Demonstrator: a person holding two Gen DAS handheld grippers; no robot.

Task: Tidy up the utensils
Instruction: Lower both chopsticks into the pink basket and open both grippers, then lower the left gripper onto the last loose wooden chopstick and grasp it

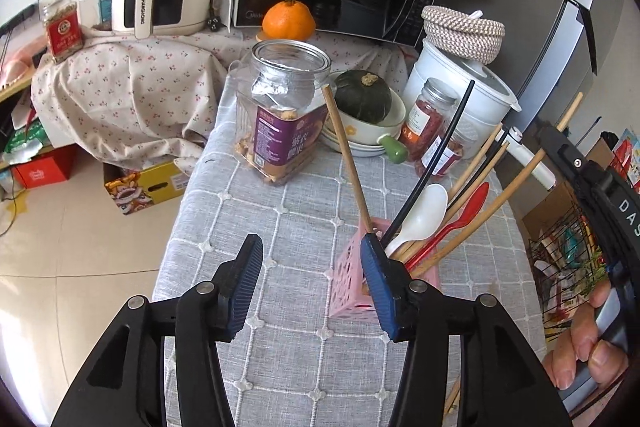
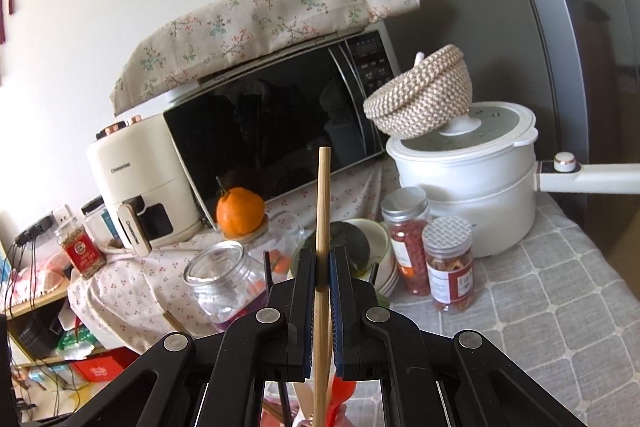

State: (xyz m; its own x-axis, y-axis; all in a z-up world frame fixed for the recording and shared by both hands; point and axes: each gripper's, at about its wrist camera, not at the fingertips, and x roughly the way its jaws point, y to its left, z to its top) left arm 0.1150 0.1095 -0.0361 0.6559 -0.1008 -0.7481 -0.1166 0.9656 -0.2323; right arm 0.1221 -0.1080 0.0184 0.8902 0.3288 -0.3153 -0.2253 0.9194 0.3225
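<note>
gripping bamboo chopstick (image 2: 322, 227), right hand-held gripper (image 2: 321, 267); left hand-held gripper (image 1: 312, 283) released over grey checked tablecloth (image 1: 280, 227).

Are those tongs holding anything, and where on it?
Right tongs grip a wooden chopstick around mid-shaft. Left tongs hold nothing.

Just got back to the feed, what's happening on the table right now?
Utensils are being gathered into the pink holder on the grey tablecloth. The right claw is shut on a wooden chopstick, held upright above the holder. The left claw is open, one finger close by the holder's side. Already standing in it are a white spoon, a red spoon, wooden chopsticks and a black chopstick.
</note>
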